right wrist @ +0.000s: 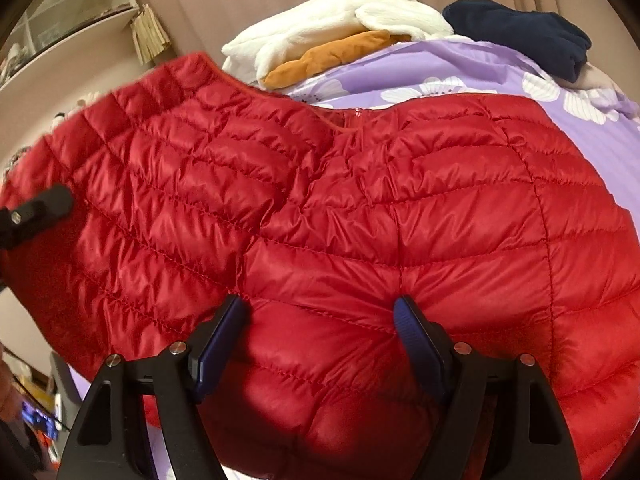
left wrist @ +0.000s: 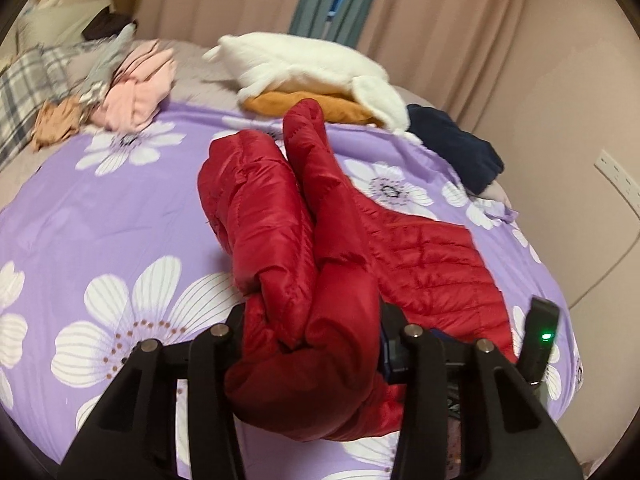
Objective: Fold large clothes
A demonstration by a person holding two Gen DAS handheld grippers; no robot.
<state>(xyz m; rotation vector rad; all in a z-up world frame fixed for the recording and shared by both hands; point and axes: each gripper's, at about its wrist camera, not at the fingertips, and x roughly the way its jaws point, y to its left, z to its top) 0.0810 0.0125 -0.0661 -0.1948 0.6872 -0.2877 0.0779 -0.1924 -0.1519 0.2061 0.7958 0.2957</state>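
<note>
Red quilted down fabric fills the space between the black fingers of the left gripper: a thick bunch of the shiny red puffer jacket is pinched there, the jaws closed onto it as far as the padding allows. From that bunch two sleeve-like folds run away across the bed, and the quilted body lies flat to the right of them.

In the right wrist view the right gripper has its blue-padded fingers set apart with a bulge of the same jacket between them; the pads press into the fabric on both sides, so it grips the padding. The jacket's hem rises toward the upper left, where a black tip of the other tool shows at its edge.

Under the jacket lies a purple bedsheet printed with white flowers. Toward the far edge sit a white fleece garment on top of an orange cloth, a dark navy garment just to their right, and a heap of pink clothing to the left. Beige curtains hang behind.
</note>
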